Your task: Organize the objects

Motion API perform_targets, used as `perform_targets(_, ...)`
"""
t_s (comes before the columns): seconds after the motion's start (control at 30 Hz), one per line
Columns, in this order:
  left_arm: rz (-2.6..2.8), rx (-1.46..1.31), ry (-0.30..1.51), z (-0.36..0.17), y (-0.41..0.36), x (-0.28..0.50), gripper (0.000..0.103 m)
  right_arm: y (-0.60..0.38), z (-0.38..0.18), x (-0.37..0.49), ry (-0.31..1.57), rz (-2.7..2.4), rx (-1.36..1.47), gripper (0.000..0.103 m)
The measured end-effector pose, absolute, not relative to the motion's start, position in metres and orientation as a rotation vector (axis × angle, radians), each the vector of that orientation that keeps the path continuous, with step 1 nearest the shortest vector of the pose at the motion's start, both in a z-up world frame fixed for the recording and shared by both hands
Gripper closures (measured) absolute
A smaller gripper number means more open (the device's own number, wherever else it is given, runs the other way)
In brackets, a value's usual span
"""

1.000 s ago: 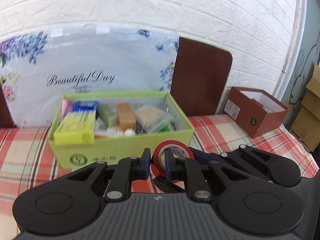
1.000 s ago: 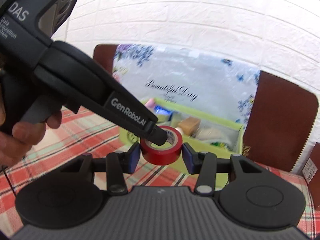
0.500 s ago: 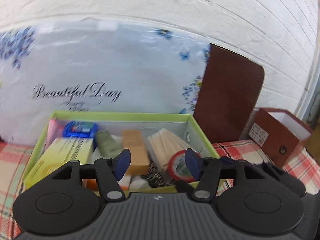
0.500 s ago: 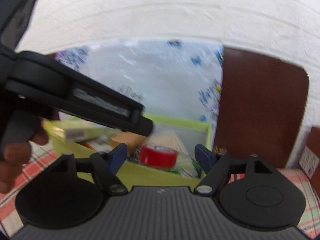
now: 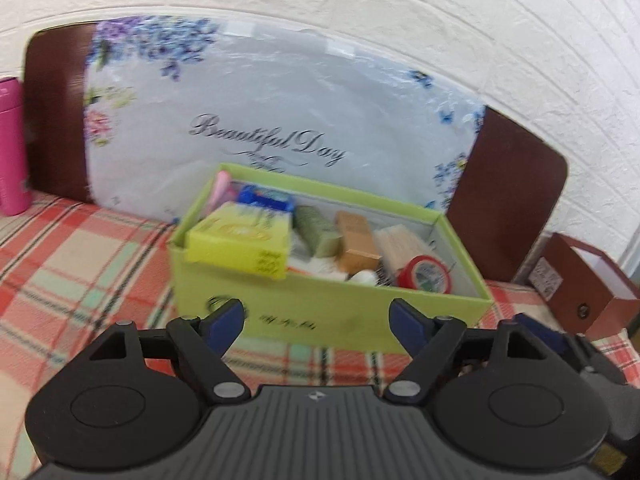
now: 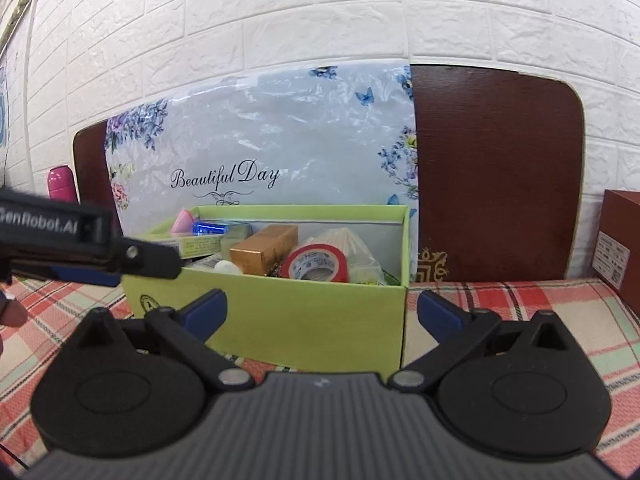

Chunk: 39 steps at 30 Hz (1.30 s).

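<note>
Red tape roll [image 6: 317,263] lies tilted inside green box [image 6: 304,320], right end, against a gold carton [image 6: 264,249] and a plastic bag [image 6: 352,250]. Left tool [image 5: 318,320] spread, empty, lower centre, in front of the box. Right tool [image 6: 320,312] spread, empty. Checked tabletop [image 5: 80,256] beneath. Pink bottle [image 5: 12,144] at far left.

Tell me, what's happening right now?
Left claw open, empty. Right claw open, empty. Red tape roll lying inside lime-green cardboard box. Nothing in the way.
</note>
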<state>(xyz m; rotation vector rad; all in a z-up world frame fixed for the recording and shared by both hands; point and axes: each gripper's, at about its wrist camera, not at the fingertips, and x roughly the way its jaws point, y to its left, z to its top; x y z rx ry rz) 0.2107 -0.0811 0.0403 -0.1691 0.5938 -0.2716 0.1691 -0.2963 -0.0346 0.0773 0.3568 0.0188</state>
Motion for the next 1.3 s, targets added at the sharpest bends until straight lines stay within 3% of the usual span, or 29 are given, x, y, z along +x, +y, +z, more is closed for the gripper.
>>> perform_targets(0.53,-0.158,-0.071,0.580,0.063,-0.059,0.106,0.017,-0.257,0.020,0.059,0.431,-0.011,-0.025,0.000)
perform_targets(1.3,-0.105,0.015,0.648,0.032,-0.050,0.077,0.016,-0.238,-0.011,0.028,0.502,-0.016,0.026,0.000)
